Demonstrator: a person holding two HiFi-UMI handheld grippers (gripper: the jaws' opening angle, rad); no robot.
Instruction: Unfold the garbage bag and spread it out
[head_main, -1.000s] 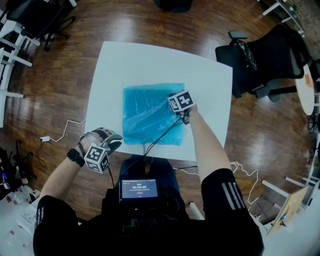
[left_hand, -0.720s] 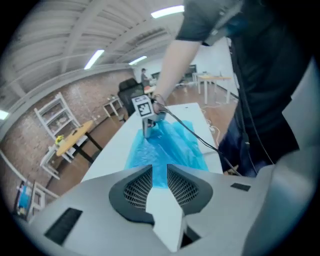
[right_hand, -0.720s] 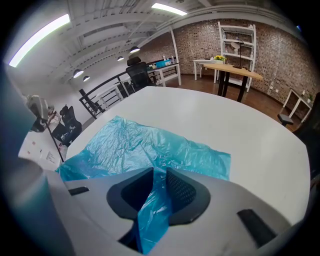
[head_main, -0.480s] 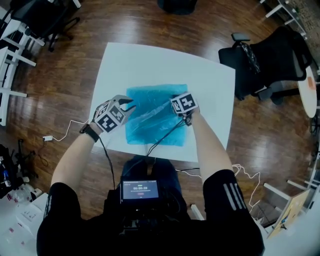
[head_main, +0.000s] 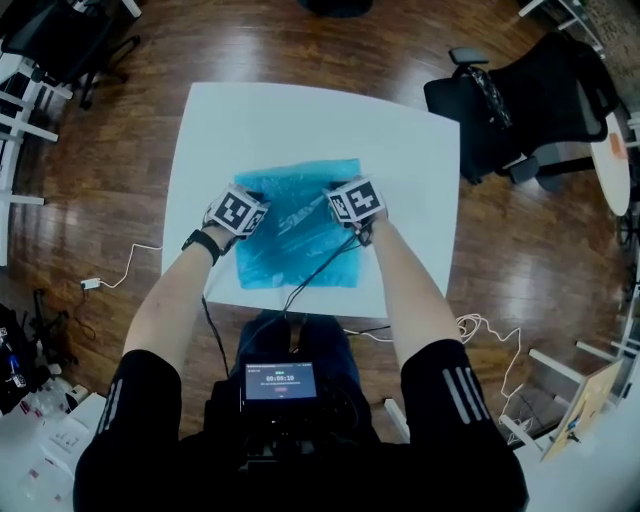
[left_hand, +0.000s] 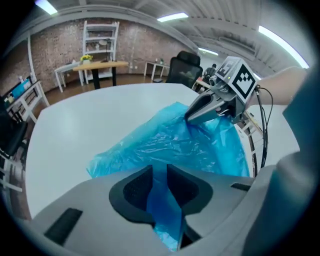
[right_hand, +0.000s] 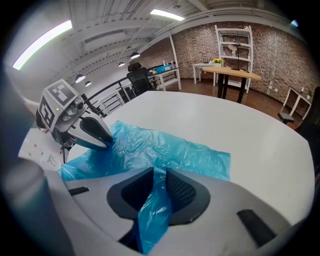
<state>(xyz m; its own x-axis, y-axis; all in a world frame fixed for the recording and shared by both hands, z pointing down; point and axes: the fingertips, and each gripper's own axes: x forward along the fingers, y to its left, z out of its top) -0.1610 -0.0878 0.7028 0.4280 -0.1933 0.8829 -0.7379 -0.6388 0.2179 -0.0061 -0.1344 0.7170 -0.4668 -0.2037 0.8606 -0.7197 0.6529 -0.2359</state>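
Garbage bag (head_main: 300, 245) on desk (head_main: 410, 150), slack between both. Left hand-held gripper (left_hand: 159, 186) pinches its left part, right hand-held gripper (right_hand: 156, 192) its right part; spreading likely needs outward pull.

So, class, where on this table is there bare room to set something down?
Widest: the far table strip beyond the garbage bag. Bare strips flank it left and right. Crowded: the near side, where arms and cables cross, with left gripper and right gripper clamped on the bag.
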